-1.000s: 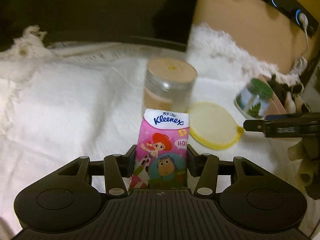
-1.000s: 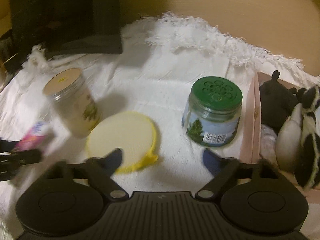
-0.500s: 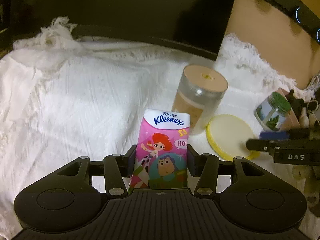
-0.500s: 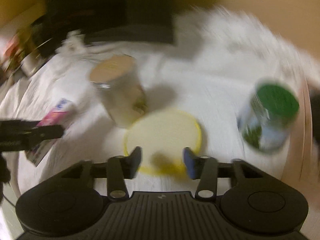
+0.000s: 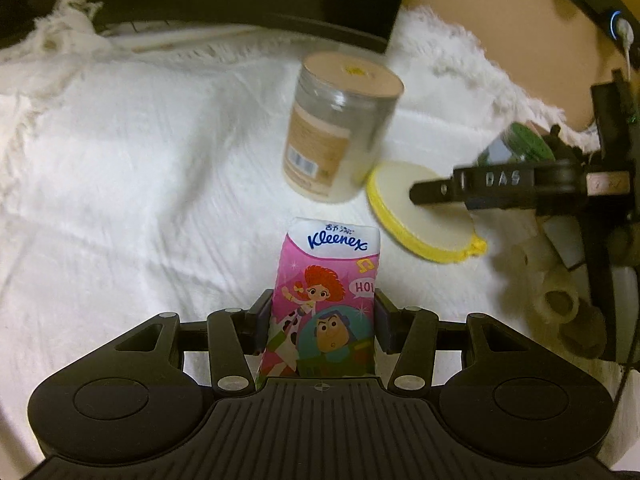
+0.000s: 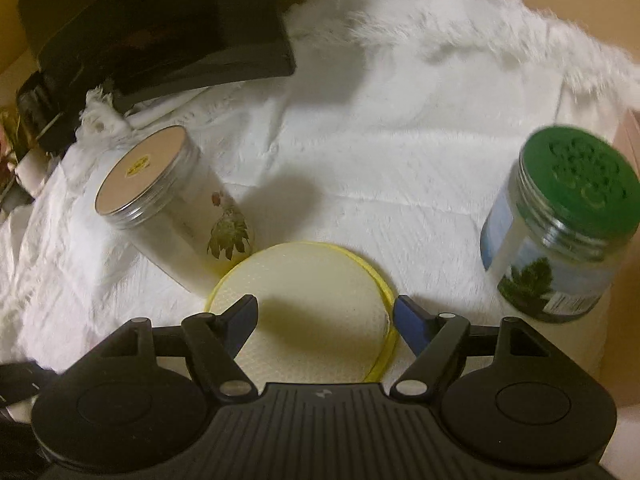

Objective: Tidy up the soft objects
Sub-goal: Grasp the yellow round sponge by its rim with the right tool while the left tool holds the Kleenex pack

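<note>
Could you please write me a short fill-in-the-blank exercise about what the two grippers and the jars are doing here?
1. The left gripper is shut on a pink pack of ____.
2. The right gripper is open above a round pad edged in ____.
3. The jar near the right edge has a ____ lid.

Missing words: tissues; yellow; green

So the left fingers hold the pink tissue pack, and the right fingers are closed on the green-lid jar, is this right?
Not quite. The left gripper does hold the pink tissue pack, but the right gripper is open over the yellow round pad, its fingers having just been opening. The green-lid jar stands apart, untouched, as the right wrist view shows.
</note>
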A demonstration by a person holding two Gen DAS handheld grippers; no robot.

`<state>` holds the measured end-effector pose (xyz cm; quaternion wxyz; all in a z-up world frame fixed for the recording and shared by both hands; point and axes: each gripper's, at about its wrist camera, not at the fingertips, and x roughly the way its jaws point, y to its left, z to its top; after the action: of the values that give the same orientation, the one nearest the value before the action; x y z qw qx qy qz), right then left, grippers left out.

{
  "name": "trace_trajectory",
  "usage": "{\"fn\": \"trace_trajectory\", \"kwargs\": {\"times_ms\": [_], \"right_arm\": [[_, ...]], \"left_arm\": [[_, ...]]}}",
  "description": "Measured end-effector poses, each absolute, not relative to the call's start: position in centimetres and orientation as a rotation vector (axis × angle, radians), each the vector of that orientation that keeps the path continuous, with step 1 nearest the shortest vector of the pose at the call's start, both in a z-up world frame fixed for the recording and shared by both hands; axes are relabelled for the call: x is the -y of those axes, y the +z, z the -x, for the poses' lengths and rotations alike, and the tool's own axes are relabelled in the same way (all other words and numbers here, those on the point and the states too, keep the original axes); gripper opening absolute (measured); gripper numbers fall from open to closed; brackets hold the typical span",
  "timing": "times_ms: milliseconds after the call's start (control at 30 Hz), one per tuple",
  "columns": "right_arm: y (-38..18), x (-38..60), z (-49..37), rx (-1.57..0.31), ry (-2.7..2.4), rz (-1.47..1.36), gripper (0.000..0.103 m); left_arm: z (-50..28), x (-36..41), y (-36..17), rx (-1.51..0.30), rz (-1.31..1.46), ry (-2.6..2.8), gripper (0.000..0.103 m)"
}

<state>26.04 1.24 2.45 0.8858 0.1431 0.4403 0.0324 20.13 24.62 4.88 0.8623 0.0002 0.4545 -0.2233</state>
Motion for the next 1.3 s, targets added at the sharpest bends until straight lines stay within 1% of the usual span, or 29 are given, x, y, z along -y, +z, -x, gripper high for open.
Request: {"fn": "trace_trajectory", "kwargs": {"times_ms": [100, 200, 433, 500, 600, 633, 733, 833, 867, 933, 1000, 1133, 1300], "right_arm": [[2.4, -1.0, -25.6, -0.928, 0.114, -0.374, 0.076], [2.6, -0.8, -25.0, -0.94, 0.149, -0.432, 0.07], [4.8, -0.9, -22.0, -0.894, 0.276, -0.473, 0.064], [4.8, -1.1, -21.4, -0.893, 0.303, -0.481, 0.056], [5.2, -1.3, -20.8, -0.873, 0.353, -0.518, 0.041], [5.5, -1.5, -20.6, -0.865, 0.371, -0.532, 0.041], [6.6, -2.6, -20.7, -0.839, 0.391, -0.492, 0.041], [6.7, -3.6, -21.4, -0.863, 0.317, -0.389, 0.042], [6.6, -4.0, -21.5, -0.871, 0.272, -0.332, 0.046], [6.6, -4.3, -21.4, -0.867, 0.243, -0.266, 0.064], [6.5, -4.2, -21.2, -0.871, 0.283, -0.293, 0.069], [6.6, -5.1, -20.4, -0.869, 0.358, -0.275, 0.069], [6.1, -9.1, -18.1, -0.811, 0.374, 0.099, 0.069]], "left_arm": [[-20.6, -24.1, 4.2, -0.971, 0.009, -0.49, 0.054], [-20.9, -23.5, 3.8, -0.982, 0.013, -0.499, 0.054], [-21.5, -23.9, 3.8, -0.976, 0.007, -0.468, 0.053], [-21.8, -24.2, 3.8, -0.976, 0.018, -0.456, 0.053], [-21.8, -24.5, 3.9, -0.978, 0.022, -0.46, 0.053], [-21.7, -24.4, 3.9, -0.977, 0.016, -0.462, 0.053], [-21.4, -24.2, 3.9, -0.974, 0.002, -0.477, 0.053], [-21.0, -24.3, 4.3, -0.965, -0.003, -0.481, 0.053], [-20.9, -24.5, 4.4, -0.96, -0.006, -0.477, 0.053], [-20.7, -25.0, 4.8, -0.95, -0.011, -0.464, 0.053], [-20.7, -25.9, 5.1, -0.941, -0.002, -0.444, 0.053], [-20.7, -27.1, 5.4, -0.932, 0.03, -0.416, 0.053], [-21.1, -27.7, 5.6, -0.925, 0.052, -0.404, 0.053]]}}
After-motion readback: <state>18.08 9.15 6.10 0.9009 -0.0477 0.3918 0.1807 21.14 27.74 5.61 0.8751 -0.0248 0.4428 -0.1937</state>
